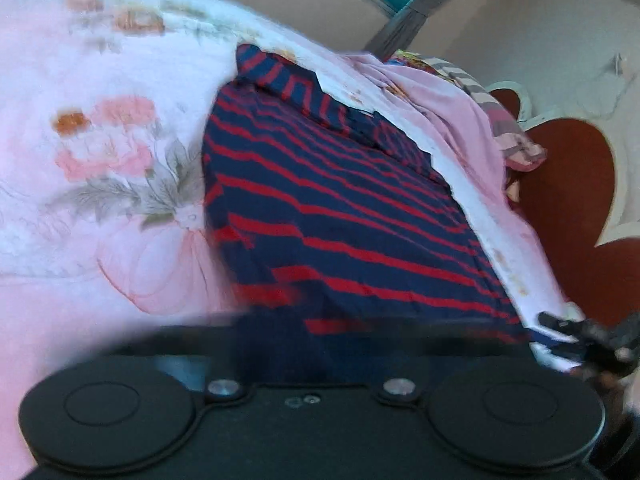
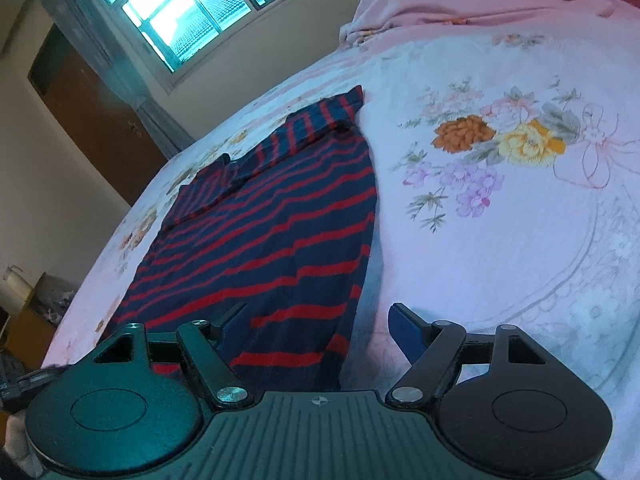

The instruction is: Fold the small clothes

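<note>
On the bed's floral sheet (image 2: 500, 208) lies the navy shirt with red stripes (image 2: 280, 224), spread flat with a sleeve folded across its upper part. The right wrist view shows it sharply: the right gripper (image 2: 320, 320) stands with its 2 jaws apart at the shirt's near hem, one blue finger over the cloth and the other over bare sheet beside the shirt's edge, nothing pinched. The left wrist view is blurred; the left gripper (image 1: 316, 332) is clenched, its fingers lost in a dark smear against the shirt's near edge, and whether cloth is caught I cannot tell. Only that view shows the red headboard (image 1: 568, 184) and a rumpled pink blanket (image 1: 448, 104) past the shirt. Only the right view shows the barred window (image 2: 180, 12) and a brown door (image 2: 92, 116). Open sheet stretches wide to the shirt's right.
</note>
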The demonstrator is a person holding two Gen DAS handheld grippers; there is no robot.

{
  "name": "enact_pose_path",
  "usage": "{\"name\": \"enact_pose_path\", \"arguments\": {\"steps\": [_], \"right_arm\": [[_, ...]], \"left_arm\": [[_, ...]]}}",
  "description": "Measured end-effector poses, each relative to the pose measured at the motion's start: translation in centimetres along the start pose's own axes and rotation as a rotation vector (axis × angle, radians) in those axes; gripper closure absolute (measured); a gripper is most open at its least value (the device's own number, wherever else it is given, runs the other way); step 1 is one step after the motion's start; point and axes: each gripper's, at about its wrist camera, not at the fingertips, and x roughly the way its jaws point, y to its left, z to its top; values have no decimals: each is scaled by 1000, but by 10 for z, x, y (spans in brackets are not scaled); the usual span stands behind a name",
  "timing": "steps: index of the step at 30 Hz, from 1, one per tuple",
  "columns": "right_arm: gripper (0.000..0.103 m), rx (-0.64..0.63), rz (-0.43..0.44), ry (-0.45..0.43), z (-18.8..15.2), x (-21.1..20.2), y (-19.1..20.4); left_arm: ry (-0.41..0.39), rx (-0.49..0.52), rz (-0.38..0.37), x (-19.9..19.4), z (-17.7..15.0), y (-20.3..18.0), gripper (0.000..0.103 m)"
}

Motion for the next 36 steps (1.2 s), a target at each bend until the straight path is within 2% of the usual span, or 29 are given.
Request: {"name": "enact_pose_path", "arguments": {"steps": [1, 3, 4, 7, 10, 11, 13, 14, 15, 16, 17, 19, 24, 30, 32, 34, 35, 36], "right_arm": [[27, 6, 3, 0, 0, 0, -1], [27, 9, 6, 0, -1, 0, -4], [27, 11, 8, 0, -1, -1, -5], [27, 45, 28, 10, -2, 0, -13], [29, 66, 76, 26, -4, 1, -19], [50, 66, 89, 38, -5, 2, -19], [62, 62, 98, 76, -6, 5, -21], [65, 58, 97, 81, -7, 6, -22], [66, 58, 100, 84, -8, 7, -24], [66, 65, 104, 84, -8, 7, -26], [66, 72, 108, 81, -8, 8, -26], [66, 80, 108, 79, -8, 9, -27], [66, 81, 108, 93, -8, 16, -25], [66, 102, 133, 110, -7, 16, -28], [66, 107, 139, 119, -9, 19, -28], [66, 134, 152, 110, -8, 23, -29], [67, 153, 162, 106, -8, 26, -31], [72, 164, 168, 101, -7, 28, -32]], "left_arm": [[2, -16, -4, 0, 0, 4, 101], [15, -7, 7, 0, 0, 6, 97], [13, -22, -3, -1, -1, 9, 92], [3, -42, -12, -6, -4, 15, 85], [2, -81, -65, -7, -3, 23, 73], [-3, -98, -77, -7, -1, 25, 66], [-4, -109, -95, -6, 2, 25, 58], [-10, -97, -87, -5, 3, 23, 57], [-11, -83, -72, -2, 3, 21, 57], [-10, -77, -60, 0, 4, 19, 62], [-19, -78, -35, 2, 4, 18, 79], [-19, -58, 34, 4, 4, 18, 101], [-33, -73, 21, 0, -1, 25, 101], [8, -49, -27, -8, -4, 22, 79], [10, -56, -61, -4, -3, 21, 60], [-5, -62, -69, 1, 0, 20, 63], [-13, -63, -62, 3, 1, 21, 76], [-25, -94, -58, 4, 3, 25, 85]]}}
